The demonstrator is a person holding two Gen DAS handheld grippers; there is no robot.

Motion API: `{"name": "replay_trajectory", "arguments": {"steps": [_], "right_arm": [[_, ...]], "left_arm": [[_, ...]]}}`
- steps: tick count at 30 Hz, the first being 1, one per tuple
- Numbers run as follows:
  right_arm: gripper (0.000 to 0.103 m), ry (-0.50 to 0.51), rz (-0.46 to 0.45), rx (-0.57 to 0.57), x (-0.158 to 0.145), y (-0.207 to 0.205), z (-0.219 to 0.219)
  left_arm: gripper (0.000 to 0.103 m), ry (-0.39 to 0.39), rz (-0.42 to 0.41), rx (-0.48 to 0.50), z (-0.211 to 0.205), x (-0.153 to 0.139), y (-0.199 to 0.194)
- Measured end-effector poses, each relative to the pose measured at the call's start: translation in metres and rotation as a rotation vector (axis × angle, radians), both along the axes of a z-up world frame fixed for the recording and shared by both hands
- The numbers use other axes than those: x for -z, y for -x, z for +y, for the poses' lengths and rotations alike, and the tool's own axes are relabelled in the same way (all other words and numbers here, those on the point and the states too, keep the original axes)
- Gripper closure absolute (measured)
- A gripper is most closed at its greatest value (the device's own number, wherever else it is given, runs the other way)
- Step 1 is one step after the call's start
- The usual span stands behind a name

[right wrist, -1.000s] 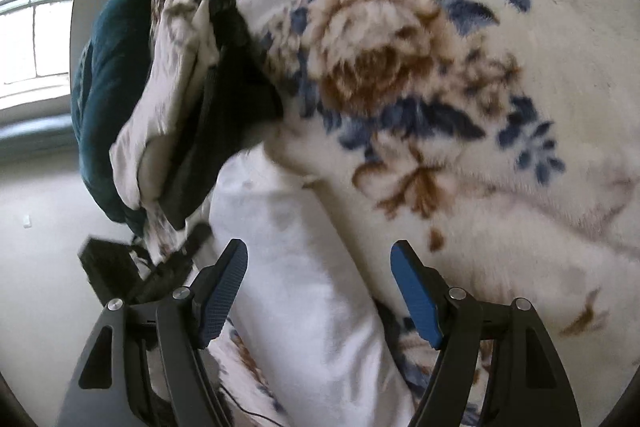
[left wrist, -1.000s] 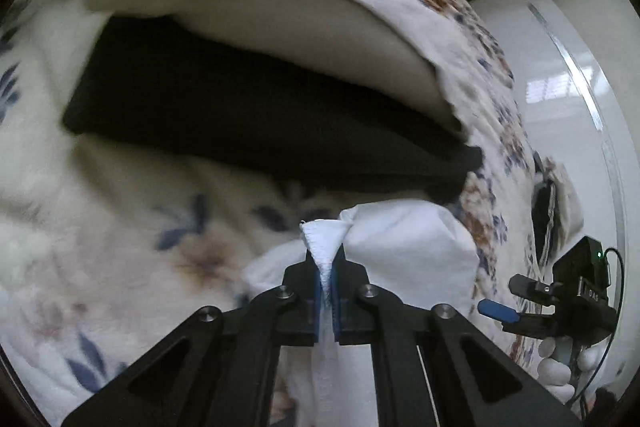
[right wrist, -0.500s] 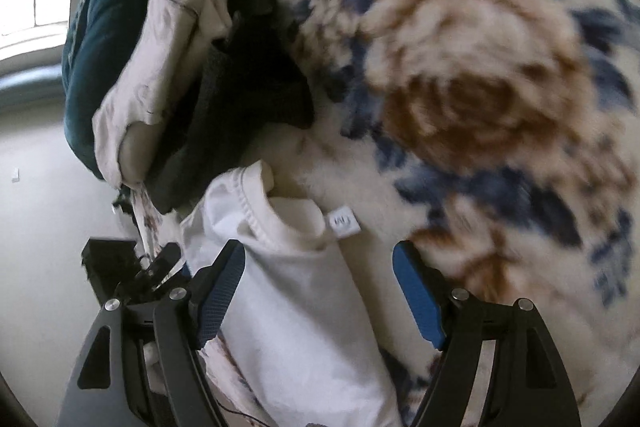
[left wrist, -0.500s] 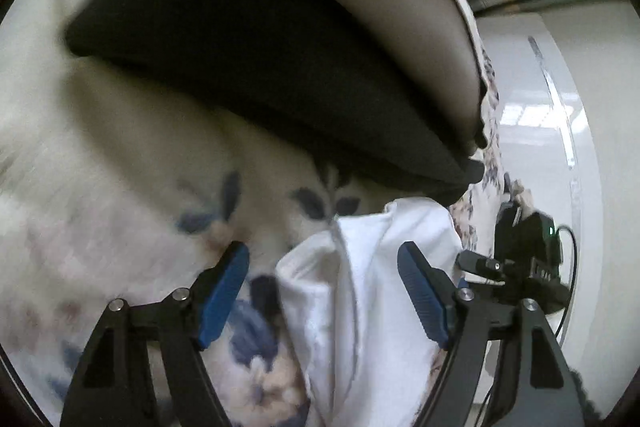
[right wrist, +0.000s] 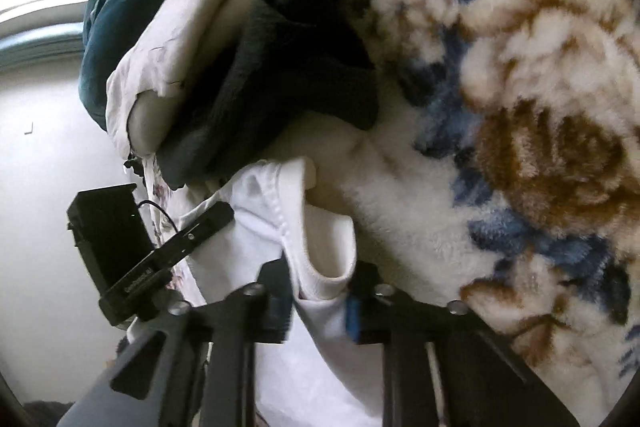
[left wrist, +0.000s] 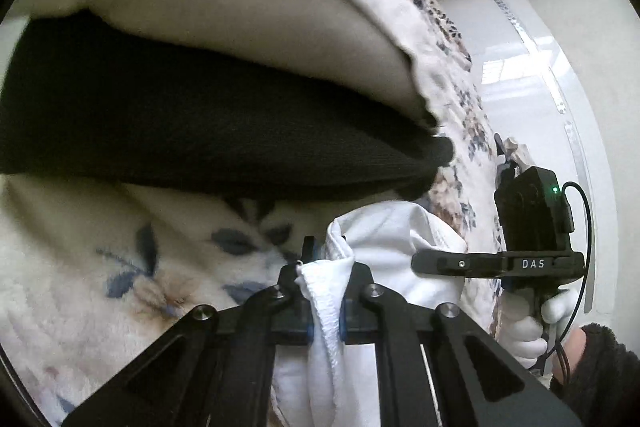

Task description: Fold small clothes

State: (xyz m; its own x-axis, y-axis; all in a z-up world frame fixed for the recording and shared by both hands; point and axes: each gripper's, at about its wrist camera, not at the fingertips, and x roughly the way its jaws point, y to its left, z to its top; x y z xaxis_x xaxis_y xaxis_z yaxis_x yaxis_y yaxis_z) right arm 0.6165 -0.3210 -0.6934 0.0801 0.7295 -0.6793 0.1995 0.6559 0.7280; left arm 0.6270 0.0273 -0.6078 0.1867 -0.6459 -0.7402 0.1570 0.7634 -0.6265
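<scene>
Left claw (left wrist: 325, 301) clamped on hem of white shirt (left wrist: 396, 227); right claw (right wrist: 320, 301) pinches its collar edge. Shirt lies bunched on floral blanket (right wrist: 520, 75), just below black garment (left wrist: 192, 123) & cream cloth (left wrist: 240, 19) stacked beside it.

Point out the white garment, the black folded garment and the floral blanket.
white garment (left wrist: 384, 227): left wrist view, bunched top.
black folded garment (left wrist: 192, 131): left wrist view, middle of its side.
floral blanket (right wrist: 540, 147): right wrist view, brown flower.

floral blanket (right wrist: 520, 75), teal cushion (right wrist: 116, 7).
</scene>
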Motion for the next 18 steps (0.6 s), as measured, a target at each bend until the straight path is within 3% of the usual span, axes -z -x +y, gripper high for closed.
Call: {"name": "replay_trajectory", "arguments": {"steps": [5, 10, 15, 18], "right_arm": [[0.089, -0.06, -0.053, 0.065, -0.026, 0.022, 0.002], [0.089, -0.147, -0.119, 0.126, -0.063, 0.072, 0.008], [0.089, -0.137, -0.103, 0.15, -0.084, 0.157, 0.024], [0.083, -0.078, -0.041, 0.128, -0.079, 0.213, 0.04]], "left_arm": [[0.097, 0.009, -0.082, 0.016, 0.001, -0.041, 0.023], [0.097, 0.067, -0.088, 0.027, 0.005, -0.077, 0.068], [0.093, 0.069, 0.008, 0.093, 0.004, -0.094, 0.145], [0.078, 0.029, 0.107, 0.118, 0.008, -0.083, 0.197]]}}
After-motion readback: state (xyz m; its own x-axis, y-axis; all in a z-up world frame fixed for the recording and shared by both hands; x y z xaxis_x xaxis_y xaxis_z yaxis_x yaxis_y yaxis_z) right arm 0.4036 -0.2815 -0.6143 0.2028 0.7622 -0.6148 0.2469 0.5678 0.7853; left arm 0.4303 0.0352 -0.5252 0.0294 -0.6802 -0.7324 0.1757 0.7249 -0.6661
